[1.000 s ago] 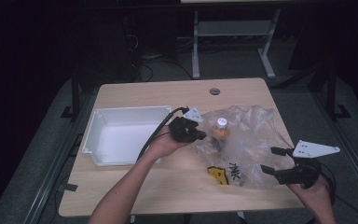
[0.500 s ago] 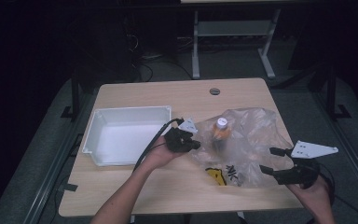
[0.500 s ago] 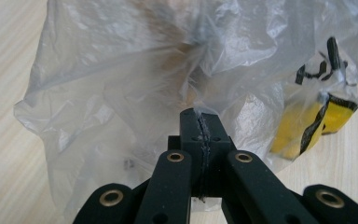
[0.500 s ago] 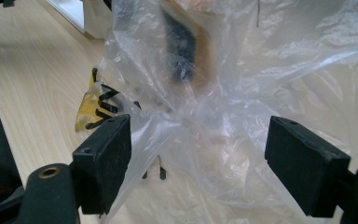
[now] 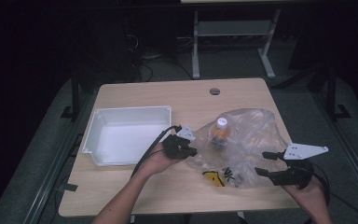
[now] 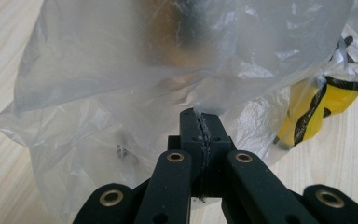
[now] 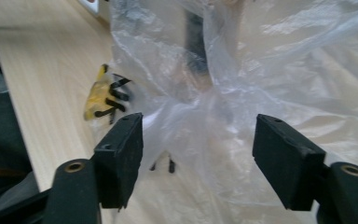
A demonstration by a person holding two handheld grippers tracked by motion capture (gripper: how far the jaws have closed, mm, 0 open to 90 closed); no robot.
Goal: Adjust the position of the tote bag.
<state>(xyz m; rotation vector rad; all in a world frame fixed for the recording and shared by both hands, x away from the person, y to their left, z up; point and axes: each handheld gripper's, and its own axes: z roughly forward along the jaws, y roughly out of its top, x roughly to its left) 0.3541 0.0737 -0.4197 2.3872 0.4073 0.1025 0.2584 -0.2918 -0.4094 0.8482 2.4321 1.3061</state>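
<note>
Pinching bag (image 6: 121, 93) film, left hand-held gripper (image 6: 200, 122) was clamped; right hand-held gripper (image 7: 198, 140), jaws wide but closing, needed to grab the opposite edge next.

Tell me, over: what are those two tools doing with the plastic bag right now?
Left tool shut on clear plastic bag edge. Right tool open, jaws just closing, bag film between them, not pinched. Bottle upright inside bag. White tray off to the side, nothing blocking.

Black markings on a yellow patch, none legible

The plastic bag (image 5: 242, 140) carries a yellow printed patch (image 5: 213, 178) with black strokes, unreadable.
</note>
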